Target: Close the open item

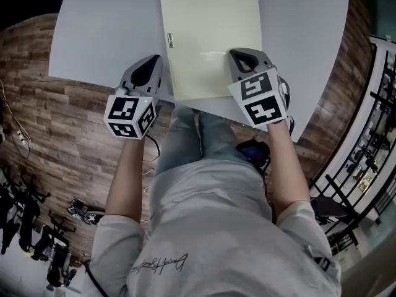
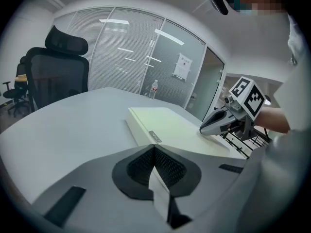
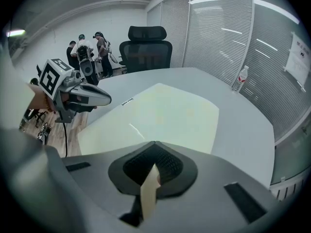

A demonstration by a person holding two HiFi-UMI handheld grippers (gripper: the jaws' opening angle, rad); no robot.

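Observation:
A flat cream case [image 1: 207, 36] lies on the pale grey table [image 1: 105, 30], its lid down flat and a small label on its left edge. My left gripper [image 1: 154, 62] is shut and empty, just off the case's near left corner, over the table's edge. My right gripper [image 1: 237, 55] is also shut, its tip over the near right part of the lid; I cannot tell whether it touches. From the left gripper view the case [image 2: 165, 123] lies ahead with the right gripper [image 2: 214, 125] over it. In the right gripper view the case [image 3: 165, 110] fills the middle.
The table's near edge runs under both grippers, with wooden floor [image 1: 55, 122] below. A black office chair [image 3: 146, 47] stands at the far side. A water bottle [image 3: 239, 79] stands on the table by the glass partition. Several people [image 3: 90, 47] stand far back.

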